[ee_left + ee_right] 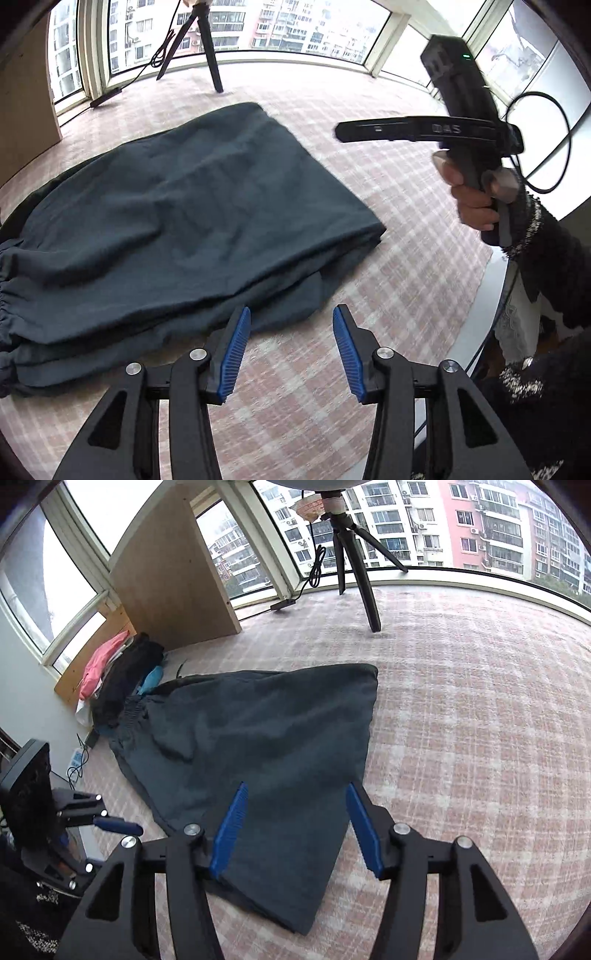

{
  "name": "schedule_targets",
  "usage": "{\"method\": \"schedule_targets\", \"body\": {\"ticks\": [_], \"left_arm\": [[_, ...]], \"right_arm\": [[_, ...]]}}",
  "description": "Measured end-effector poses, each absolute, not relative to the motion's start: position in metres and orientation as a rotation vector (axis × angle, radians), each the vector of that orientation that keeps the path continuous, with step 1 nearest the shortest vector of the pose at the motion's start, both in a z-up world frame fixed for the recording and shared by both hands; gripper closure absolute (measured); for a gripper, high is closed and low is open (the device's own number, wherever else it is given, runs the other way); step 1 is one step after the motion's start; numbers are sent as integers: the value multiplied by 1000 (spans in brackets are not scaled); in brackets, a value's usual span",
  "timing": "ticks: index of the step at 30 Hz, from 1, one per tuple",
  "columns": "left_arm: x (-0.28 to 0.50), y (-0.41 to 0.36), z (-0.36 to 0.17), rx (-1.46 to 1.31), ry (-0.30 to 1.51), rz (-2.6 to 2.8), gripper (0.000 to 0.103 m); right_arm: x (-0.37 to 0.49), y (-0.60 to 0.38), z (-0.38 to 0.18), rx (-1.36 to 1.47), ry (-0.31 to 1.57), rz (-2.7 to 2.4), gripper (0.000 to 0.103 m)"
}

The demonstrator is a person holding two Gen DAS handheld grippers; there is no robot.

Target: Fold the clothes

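Dark trousers (177, 206) are seen folded flat on the checked carpet (406, 240), near the tripod (354, 554). The left tool (291, 350) is held apart beside the trousers, with nothing gripped. The right tool (295, 827) is held apart over the trousers, not touching them.

Left gripper (291, 350) fingers apart, empty, above checked cloth (406, 258); folded dark garment (166, 206) beside.

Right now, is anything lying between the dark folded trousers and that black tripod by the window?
No. In the right wrist view, only bare checked carpet separates the trousers from the tripod.
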State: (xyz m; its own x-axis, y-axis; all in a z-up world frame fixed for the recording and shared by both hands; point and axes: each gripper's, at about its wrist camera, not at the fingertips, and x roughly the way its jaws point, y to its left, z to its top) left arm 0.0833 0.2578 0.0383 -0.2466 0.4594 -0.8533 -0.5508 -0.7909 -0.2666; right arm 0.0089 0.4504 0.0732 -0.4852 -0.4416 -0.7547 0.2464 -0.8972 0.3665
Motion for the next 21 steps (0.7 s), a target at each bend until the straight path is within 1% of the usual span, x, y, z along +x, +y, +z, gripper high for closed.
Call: {"method": "schedule_targets", "body": {"ticks": [2, 4, 6, 8, 9, 11, 13, 15, 16, 18, 19, 20, 21], "left_arm": [[90, 280, 44, -1296, 171, 2145, 51], [90, 304, 49, -1226, 218, 2219, 45], [93, 333, 48, -1177, 306, 2222, 39], [98, 364, 42, -1129, 458, 2234, 38], [101, 377, 37, -1104, 534, 2230, 34], [101, 398, 28, -1083, 660, 2240, 33], [97, 409, 19, -1102, 703, 2229, 32], [86, 411, 10, -1158, 678, 2225, 31], [81, 412, 5, -1185, 662, 2223, 29], [73, 410, 5, -1205, 603, 2229, 29], [71, 408, 6, -1203, 581, 2225, 30], [70, 407, 7, -1202, 558, 2220, 40], [68, 406, 8, -1200, 536, 2216, 61]], "right_arm": [[-16, 455, 60, 1353, -336, -2410, 48], [-42, 459, 46, 1405, -380, -2429, 48], [-65, 469, 35, 1442, -501, -2380, 48], [-82, 484, 28, 1445, -588, -2366, 48], [-89, 484, 25, 1444, -607, -2367, 48], [-100, 483, 19, 1441, -623, -2360, 48], [-107, 483, 17, 1415, -630, -2360, 48], [-114, 480, 15, 1406, -632, -2359, 48], [-117, 478, 15, 1401, -631, -2361, 48], [-123, 475, 14, 1387, -635, -2364, 50], [-126, 474, 12, 1391, -635, -2351, 63], [-130, 470, 8, 1419, -629, -2331, 77], [-133, 466, 4, 1452, -616, -2325, 97]]}}
